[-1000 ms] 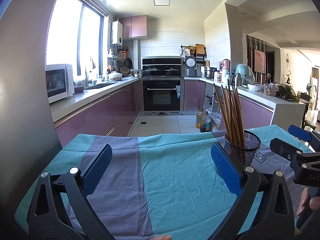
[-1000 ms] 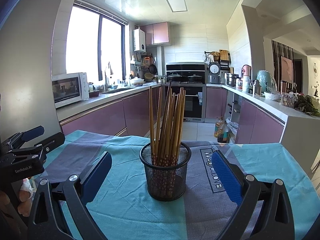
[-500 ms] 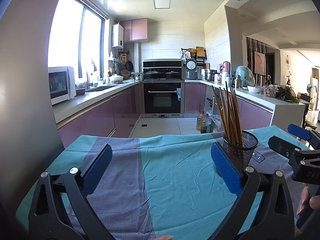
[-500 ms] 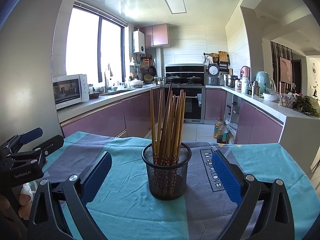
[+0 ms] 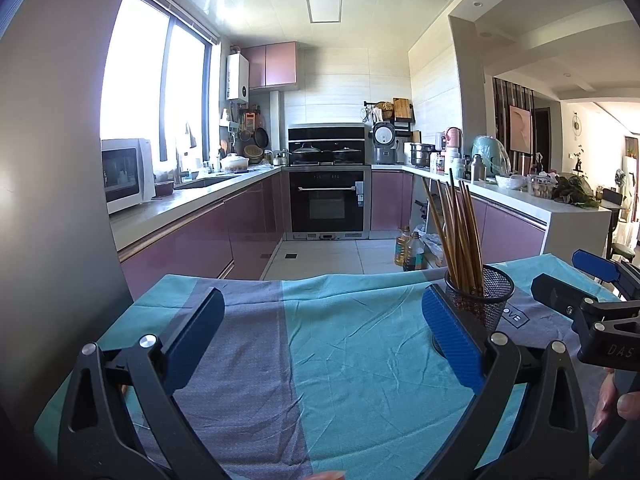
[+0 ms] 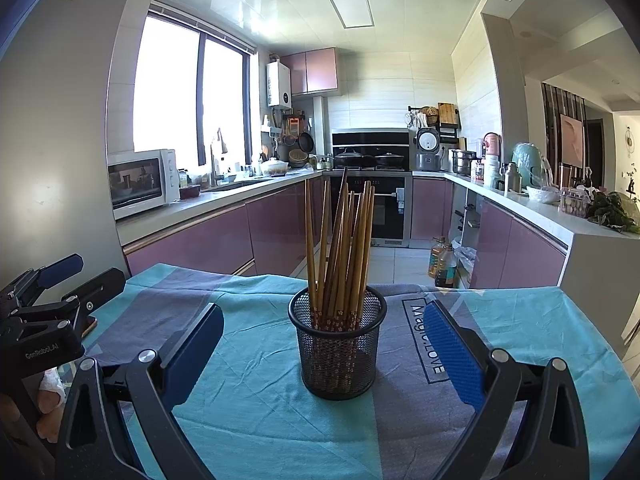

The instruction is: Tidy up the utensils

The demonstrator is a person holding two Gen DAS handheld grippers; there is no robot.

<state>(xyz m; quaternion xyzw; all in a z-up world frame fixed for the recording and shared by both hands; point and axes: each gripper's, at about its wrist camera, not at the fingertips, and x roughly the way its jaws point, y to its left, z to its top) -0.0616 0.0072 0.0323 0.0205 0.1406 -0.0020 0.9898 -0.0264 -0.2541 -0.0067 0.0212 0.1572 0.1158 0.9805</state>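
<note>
**Both grippers apart, chopsticks in mesh cup**

From my remote station I log both tools as empty. Right wrist view: the right gripper (image 6: pixel 320 344) has its blue pads spread wide, and the black mesh cup (image 6: pixel 338 344) stands upright on the cloth between and just ahead of them, touching neither. The chopsticks (image 6: pixel 340 248) stand bundled in the cup, leaning slightly and fanned at the top; only this view shows the floral pattern on their lower ends through the mesh. It also shows the full lettering on the grey band of the tablecloth (image 6: pixel 256 400), just right of the cup.

Left wrist view: the left gripper (image 5: pixel 320 336) is likewise spread apart, over bare teal and grey cloth. Here the cup (image 5: pixel 486 296) sits off to the right, partly hidden behind the right-hand blue pad, so I cannot judge its base. This view alone shows the right tool from outside, at the frame's right edge, with fingertips of the hand (image 5: pixel 616 404) holding it.

The right view in turn catches the left tool at its left edge, hand beneath.
</note>
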